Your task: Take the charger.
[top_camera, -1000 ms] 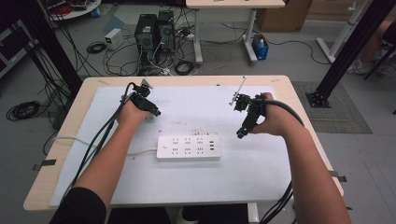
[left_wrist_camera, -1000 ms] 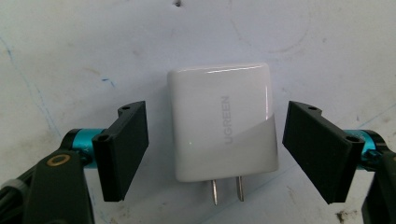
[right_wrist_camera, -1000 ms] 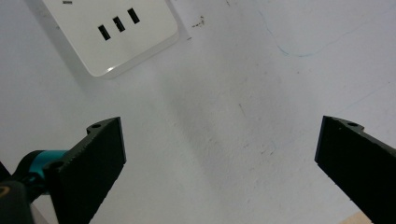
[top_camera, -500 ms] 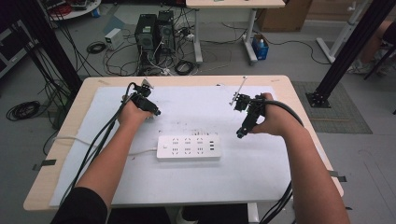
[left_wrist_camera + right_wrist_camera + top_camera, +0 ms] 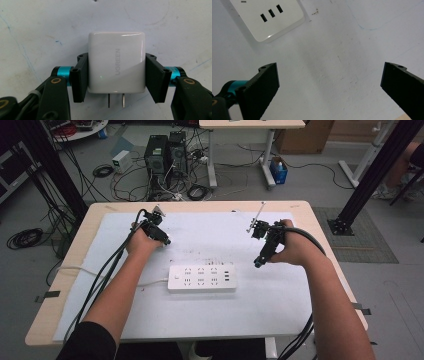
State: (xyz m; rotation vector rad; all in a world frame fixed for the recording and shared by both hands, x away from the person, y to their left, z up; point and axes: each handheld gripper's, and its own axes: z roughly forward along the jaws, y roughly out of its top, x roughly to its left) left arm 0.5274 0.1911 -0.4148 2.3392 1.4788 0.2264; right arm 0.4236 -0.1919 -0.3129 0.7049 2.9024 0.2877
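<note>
Grey floor strewn with cables and computer towers (image 5: 165,154) lying beyond a wooden counter (image 5: 310,215) under a white sheet (image 5: 210,310). Seen from above: left gripper (image 5: 164,240) resting low on the sheet at far left, right gripper (image 5: 258,262) angling down at the right, well apart; white power strip (image 5: 201,278) lying between and nearer the person, its cord (image 5: 75,268) trailing left.

Looking along the left gripper (image 5: 116,75): jaws, having just been closing, now clamping a white wall charger (image 5: 116,66) by its two sides, prongs pointing toward the camera, body lying on the sheet.

Looking along the right gripper (image 5: 329,87): jaws standing wide apart, holding nothing, hovering over bare sheet, with a corner of the power strip (image 5: 269,17) sitting at upper left.
</note>
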